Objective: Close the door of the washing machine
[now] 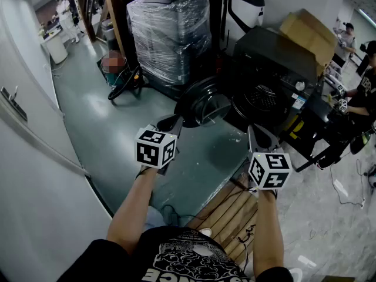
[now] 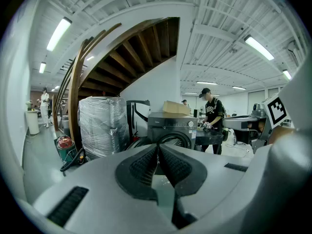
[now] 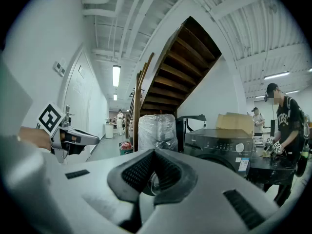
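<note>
Washing machine (image 1: 270, 57) blk; left gripper (image 1: 173, 123) cube b/w squares (right gripper (image 1: 261, 137) same); floor (image 1: 88, 104) grey-green; box (image 1: 305, 31) tan.

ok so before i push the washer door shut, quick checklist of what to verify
1. Is the washing machine door open and in front of the grippers: ok, it stands swung out to the left of the drum opening.
2. Are the left gripper fingers shut and empty for pushing: ok.
3. Are the right gripper fingers shut and empty: ok.
4. Is a gripper in contact with the door: not ok, both look short of it.
5. Is the drum opening free of anything hanging out: cannot tell, it is too dark.
</note>
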`<state>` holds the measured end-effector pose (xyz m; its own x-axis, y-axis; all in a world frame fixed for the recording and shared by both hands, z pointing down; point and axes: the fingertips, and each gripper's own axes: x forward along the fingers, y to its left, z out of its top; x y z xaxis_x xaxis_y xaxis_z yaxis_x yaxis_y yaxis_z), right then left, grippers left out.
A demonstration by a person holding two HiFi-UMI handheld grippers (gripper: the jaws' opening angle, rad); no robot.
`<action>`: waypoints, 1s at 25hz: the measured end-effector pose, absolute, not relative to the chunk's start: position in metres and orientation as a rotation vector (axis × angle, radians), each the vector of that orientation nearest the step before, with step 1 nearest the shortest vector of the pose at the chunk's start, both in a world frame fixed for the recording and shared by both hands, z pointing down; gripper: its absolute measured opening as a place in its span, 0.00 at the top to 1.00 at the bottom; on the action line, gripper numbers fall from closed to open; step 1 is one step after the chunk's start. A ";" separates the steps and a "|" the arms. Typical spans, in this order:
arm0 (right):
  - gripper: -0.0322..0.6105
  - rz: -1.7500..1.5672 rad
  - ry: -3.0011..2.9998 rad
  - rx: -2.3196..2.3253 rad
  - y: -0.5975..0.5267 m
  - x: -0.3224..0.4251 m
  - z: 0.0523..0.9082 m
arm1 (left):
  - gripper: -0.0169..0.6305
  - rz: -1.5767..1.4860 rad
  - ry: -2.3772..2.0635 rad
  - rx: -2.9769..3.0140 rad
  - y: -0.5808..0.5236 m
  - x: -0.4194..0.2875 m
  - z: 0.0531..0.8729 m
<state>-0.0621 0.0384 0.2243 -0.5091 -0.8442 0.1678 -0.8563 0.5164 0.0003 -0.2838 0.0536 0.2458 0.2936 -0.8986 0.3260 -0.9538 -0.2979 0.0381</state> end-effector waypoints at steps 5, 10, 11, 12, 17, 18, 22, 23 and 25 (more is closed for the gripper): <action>0.92 0.119 -2.619 1.479 0.038 -0.058 0.224 | 0.91 0.365 -1.698 2.343 0.051 -0.280 0.246; 0.91 0.126 -2.622 1.460 0.040 -0.051 0.231 | 0.91 0.335 -1.679 2.359 0.049 -0.268 0.247; 0.91 0.126 -2.623 1.457 0.041 -0.049 0.232 | 0.91 0.327 -1.677 2.360 0.048 -0.266 0.246; 0.91 0.126 -2.624 1.455 0.041 -0.047 0.232 | 0.91 0.320 -1.676 2.360 0.048 -0.263 0.245; 0.92 0.125 -2.633 1.434 0.046 -0.038 0.232 | 0.91 0.312 -1.670 2.360 0.047 -0.252 0.244; 0.92 0.125 -2.637 1.427 0.047 -0.037 0.233 | 0.91 0.311 -1.670 2.360 0.047 -0.251 0.244; 0.92 0.123 -2.655 1.386 0.051 -0.036 0.234 | 0.91 0.303 -1.668 2.357 0.048 -0.249 0.245; 0.92 0.123 -2.660 1.373 0.052 -0.037 0.235 | 0.91 0.304 -1.672 2.351 0.049 -0.251 0.245; 0.91 0.127 -2.672 1.348 0.053 -0.041 0.237 | 0.91 0.316 -1.679 2.336 0.049 -0.256 0.248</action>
